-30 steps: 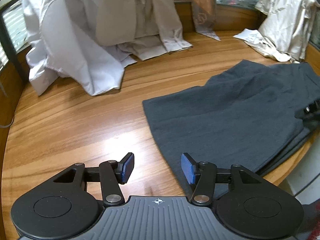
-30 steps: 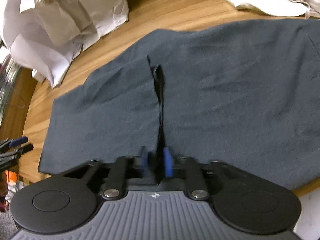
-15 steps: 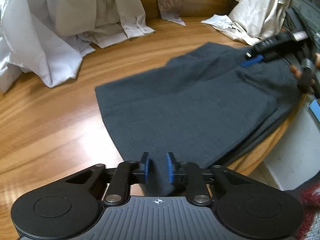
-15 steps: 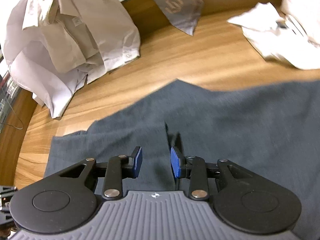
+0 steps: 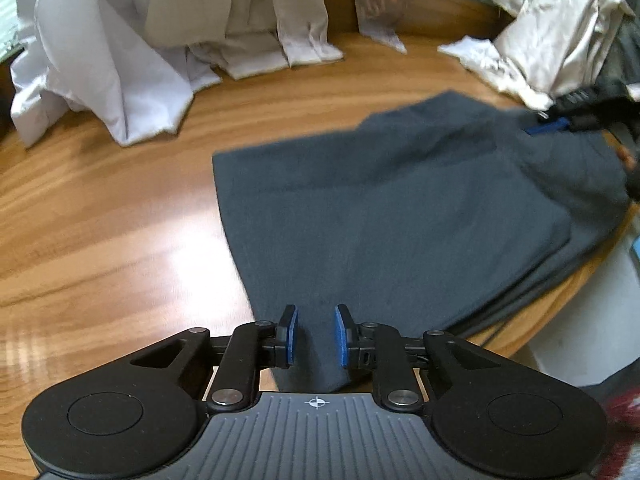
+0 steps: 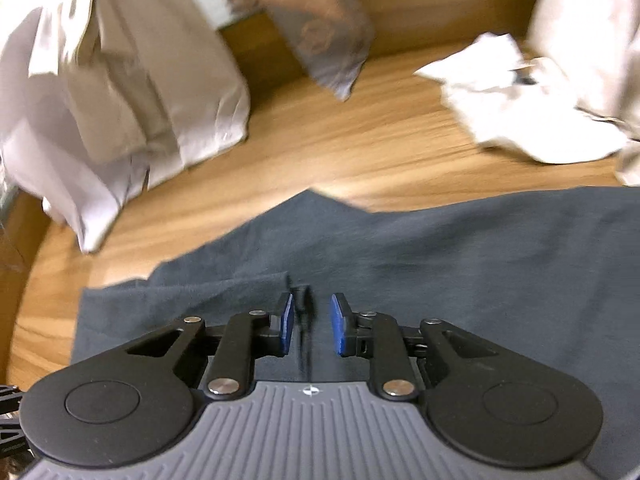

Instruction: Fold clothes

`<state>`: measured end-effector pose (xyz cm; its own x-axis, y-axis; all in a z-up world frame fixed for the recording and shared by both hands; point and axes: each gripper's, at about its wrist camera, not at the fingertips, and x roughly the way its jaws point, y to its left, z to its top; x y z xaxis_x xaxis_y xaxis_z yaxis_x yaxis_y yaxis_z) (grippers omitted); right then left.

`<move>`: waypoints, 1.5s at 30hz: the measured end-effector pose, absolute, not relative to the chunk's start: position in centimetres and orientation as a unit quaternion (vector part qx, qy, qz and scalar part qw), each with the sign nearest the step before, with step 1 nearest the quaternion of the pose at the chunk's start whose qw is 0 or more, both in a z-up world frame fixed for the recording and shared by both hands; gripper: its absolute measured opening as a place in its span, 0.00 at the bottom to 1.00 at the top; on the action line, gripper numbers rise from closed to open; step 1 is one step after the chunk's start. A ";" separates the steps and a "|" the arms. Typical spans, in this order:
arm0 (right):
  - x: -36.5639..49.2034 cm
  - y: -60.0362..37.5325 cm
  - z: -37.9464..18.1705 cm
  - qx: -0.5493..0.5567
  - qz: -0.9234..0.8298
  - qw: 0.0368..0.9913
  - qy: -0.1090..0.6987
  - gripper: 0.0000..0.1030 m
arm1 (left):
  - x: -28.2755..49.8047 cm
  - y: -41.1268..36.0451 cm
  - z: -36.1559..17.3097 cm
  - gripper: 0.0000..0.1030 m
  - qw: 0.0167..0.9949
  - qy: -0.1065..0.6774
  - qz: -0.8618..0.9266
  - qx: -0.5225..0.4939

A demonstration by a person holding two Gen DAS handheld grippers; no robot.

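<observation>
Left claw (image 5: 316, 334), right claw (image 6: 311, 324) parted over grey garment (image 5: 400, 216).

Glossy wooden table (image 5: 100, 216), raised wood rim behind, light glare.

Motion-blurred pale clothes (image 6: 120, 92) behind

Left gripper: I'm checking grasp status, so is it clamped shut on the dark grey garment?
No. The left gripper stands open, its blue pads apart, with the dark grey garment lying loose between them.
</observation>
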<state>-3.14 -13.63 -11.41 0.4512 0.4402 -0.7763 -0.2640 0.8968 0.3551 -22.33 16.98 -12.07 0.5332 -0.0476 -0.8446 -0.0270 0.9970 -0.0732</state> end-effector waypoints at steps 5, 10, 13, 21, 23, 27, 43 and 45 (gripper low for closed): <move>-5.0 -20.5 -8.5 0.127 0.168 0.859 0.467 0.34 | -20.0 13.7 -10.2 0.34 0.886 0.462 -0.029 -0.022; -6.6 -28.0 -7.8 0.156 0.130 0.861 0.466 0.43 | -16.8 8.1 -9.5 0.43 0.891 0.449 -0.060 0.016; -7.6 -31.5 -8.0 0.152 0.112 0.865 0.466 0.51 | -14.8 4.4 -9.5 0.44 0.890 0.447 -0.086 0.033; -8.3 -39.4 -10.4 0.194 0.060 0.861 0.467 0.61 | -10.1 -6.3 -10.2 0.44 0.882 0.438 -0.159 0.069; -8.4 -41.1 -11.2 0.214 0.052 0.855 0.470 0.62 | -9.2 -8.9 -10.8 0.44 0.878 0.440 -0.175 0.073; -8.4 -43.4 -13.1 0.261 0.040 0.839 0.475 0.64 | -8.4 -13.2 -12.4 0.44 0.870 0.445 -0.197 0.084; -6.9 -46.2 -18.0 0.385 0.032 0.797 0.464 0.74 | -3.9 -19.8 -15.9 0.31 0.840 0.476 -0.232 0.121; -6.9 -46.4 -18.3 0.396 0.035 0.794 0.460 0.74 | -3.9 -20.0 -16.3 0.30 0.836 0.483 -0.230 0.122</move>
<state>-6.86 -46.41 -18.28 0.5749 0.4199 -0.7023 0.3081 0.6840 0.6612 -3.92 -20.00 -16.33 0.4277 -0.2655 -0.8641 0.5021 0.8646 -0.0171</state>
